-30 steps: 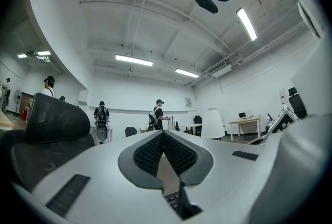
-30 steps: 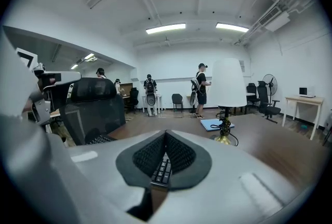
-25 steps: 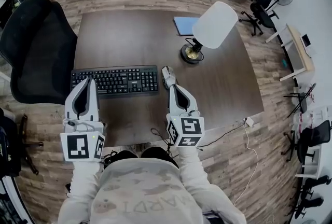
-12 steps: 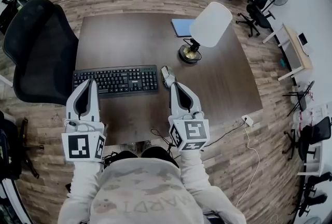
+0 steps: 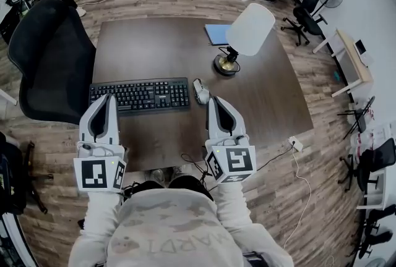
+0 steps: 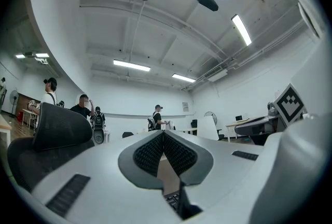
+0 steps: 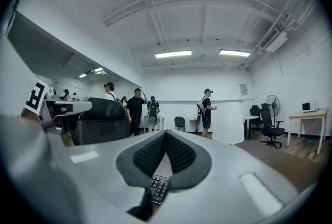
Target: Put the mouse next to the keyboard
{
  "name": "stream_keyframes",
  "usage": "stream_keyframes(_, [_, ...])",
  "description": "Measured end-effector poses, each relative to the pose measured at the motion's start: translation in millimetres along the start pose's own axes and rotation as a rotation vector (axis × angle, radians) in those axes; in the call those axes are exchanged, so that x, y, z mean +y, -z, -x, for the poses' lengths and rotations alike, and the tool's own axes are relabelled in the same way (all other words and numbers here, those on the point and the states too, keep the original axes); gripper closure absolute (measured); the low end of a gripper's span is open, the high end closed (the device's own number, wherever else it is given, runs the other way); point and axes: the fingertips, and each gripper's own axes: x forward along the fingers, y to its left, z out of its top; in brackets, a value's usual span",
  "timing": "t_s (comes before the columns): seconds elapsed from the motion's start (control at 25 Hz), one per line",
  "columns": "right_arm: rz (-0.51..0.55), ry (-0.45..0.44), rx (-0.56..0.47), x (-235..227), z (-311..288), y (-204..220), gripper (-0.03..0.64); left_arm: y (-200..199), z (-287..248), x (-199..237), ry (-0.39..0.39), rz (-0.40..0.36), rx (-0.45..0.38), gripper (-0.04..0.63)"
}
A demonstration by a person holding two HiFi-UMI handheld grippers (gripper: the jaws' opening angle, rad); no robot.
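A grey-and-white mouse (image 5: 201, 91) lies on the dark brown table (image 5: 154, 43), just off the right end of the black keyboard (image 5: 139, 95). My right gripper (image 5: 215, 99) is shut and empty. Its tips sit just right of and slightly behind the mouse, apart from it. My left gripper (image 5: 106, 97) is shut too, with its tips over the keyboard's near left edge. In the left gripper view the pads (image 6: 176, 153) meet, with keys (image 6: 173, 200) showing below them. The right gripper view also has closed pads (image 7: 179, 154) above a strip of keyboard (image 7: 157, 190).
A desk lamp with a white shade (image 5: 249, 29) and a round base (image 5: 227, 64) stands behind the mouse. A blue notebook (image 5: 218, 32) lies at the table's far edge. A black office chair (image 5: 52, 62) is at the left. Cables (image 5: 192, 164) hang at the near edge.
My right gripper has shifted a little to the right and back from the mouse. The mouse, the keyboard and my left gripper stay put.
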Motion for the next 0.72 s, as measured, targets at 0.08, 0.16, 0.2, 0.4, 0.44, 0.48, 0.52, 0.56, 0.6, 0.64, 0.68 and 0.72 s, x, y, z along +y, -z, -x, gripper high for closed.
stream_keyframes(0.08, [0.001, -0.001, -0.008, 1, 2, -3, 0.607, -1, 1, 0, 0.002, -0.001, -0.002, 0.588])
stream_keyframes(0.16, [-0.002, -0.003, -0.016, 2, 3, -5, 0.607, -2, 1, -1, 0.003, -0.003, -0.005, 0.588])
stream_keyframes(0.2, [-0.001, -0.003, -0.017, 2, 4, -6, 0.607, -3, 2, -1, 0.004, -0.003, -0.006, 0.588])
stream_keyframes(0.4, [-0.006, 0.000, -0.033, 4, 6, -11, 0.607, -5, 3, -2, 0.006, -0.006, -0.012, 0.588])
stream_keyframes(0.44, [-0.008, 0.000, -0.037, 4, 7, -11, 0.606, -5, 4, -2, 0.005, -0.006, -0.013, 0.588])
stream_keyframes(0.48, [-0.010, 0.001, -0.041, 4, 8, -12, 0.607, -4, 4, -3, 0.005, -0.007, -0.014, 0.588])
stream_keyframes(0.52, [-0.011, 0.001, -0.043, 4, 8, -12, 0.607, -5, 5, -3, 0.004, -0.007, -0.015, 0.588])
stream_keyframes(0.56, [-0.011, 0.001, -0.045, 4, 9, -13, 0.607, -5, 5, -4, 0.004, -0.007, -0.016, 0.588])
stream_keyframes(0.6, [-0.011, 0.001, -0.047, 4, 10, -13, 0.607, -5, 5, -4, 0.003, -0.007, -0.016, 0.588])
stream_keyframes(0.64, [-0.011, 0.001, -0.048, 4, 10, -14, 0.607, -5, 5, -5, 0.003, -0.007, -0.016, 0.588])
stream_keyframes(0.68, [-0.010, 0.001, -0.048, 4, 10, -14, 0.607, -6, 5, -5, 0.003, -0.007, -0.017, 0.588])
stream_keyframes(0.72, [-0.010, 0.001, -0.048, 4, 10, -14, 0.607, -6, 5, -5, 0.003, -0.007, -0.017, 0.589])
